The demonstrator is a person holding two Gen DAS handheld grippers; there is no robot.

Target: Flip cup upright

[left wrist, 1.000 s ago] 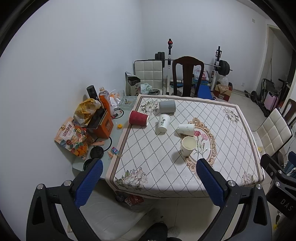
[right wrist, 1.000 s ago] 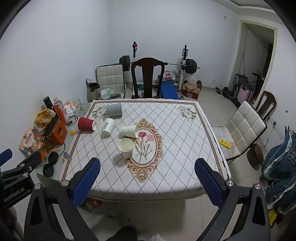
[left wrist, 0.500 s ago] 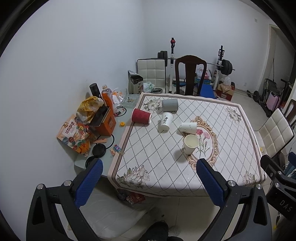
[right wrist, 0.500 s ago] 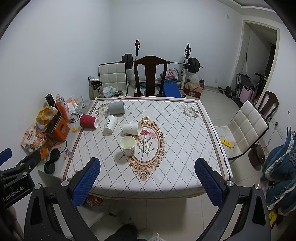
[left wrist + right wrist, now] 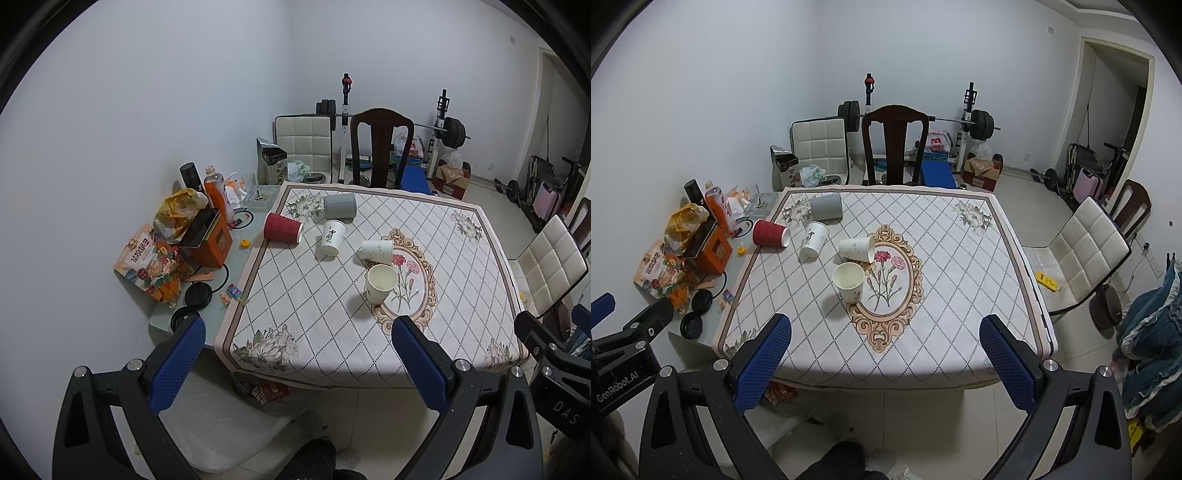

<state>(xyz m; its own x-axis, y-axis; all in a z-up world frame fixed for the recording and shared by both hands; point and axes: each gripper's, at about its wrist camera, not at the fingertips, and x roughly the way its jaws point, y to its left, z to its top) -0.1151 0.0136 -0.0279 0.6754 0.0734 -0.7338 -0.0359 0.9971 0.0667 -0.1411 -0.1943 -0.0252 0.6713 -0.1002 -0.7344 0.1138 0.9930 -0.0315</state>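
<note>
Several cups sit on the patterned tablecloth [image 5: 461,295]. A red ribbed cup [image 5: 282,228] and a grey cup [image 5: 340,206] lie on their sides at the far left. A white cup with black writing [image 5: 332,238] lies tilted. A plain white cup [image 5: 377,251] lies on its side, and a cream cup [image 5: 381,283] stands upright in front of it. The same cups show in the right wrist view: red [image 5: 770,233], grey [image 5: 826,207], lettered [image 5: 813,240], plain white [image 5: 856,249], cream [image 5: 849,282]. My left gripper [image 5: 297,360] and right gripper [image 5: 884,356] are open, empty, held back from the table's near edge.
A side ledge left of the table [image 5: 236,266] holds snack bags, an orange box [image 5: 212,243], bottles and black lids. A dark wooden chair [image 5: 894,144] stands behind the table, a white padded chair [image 5: 1082,254] at the right. Weights and boxes line the far wall.
Both grippers have drawn back and slightly up, so the table looks a little farther off. The cups have not moved. Both grippers stay open.
</note>
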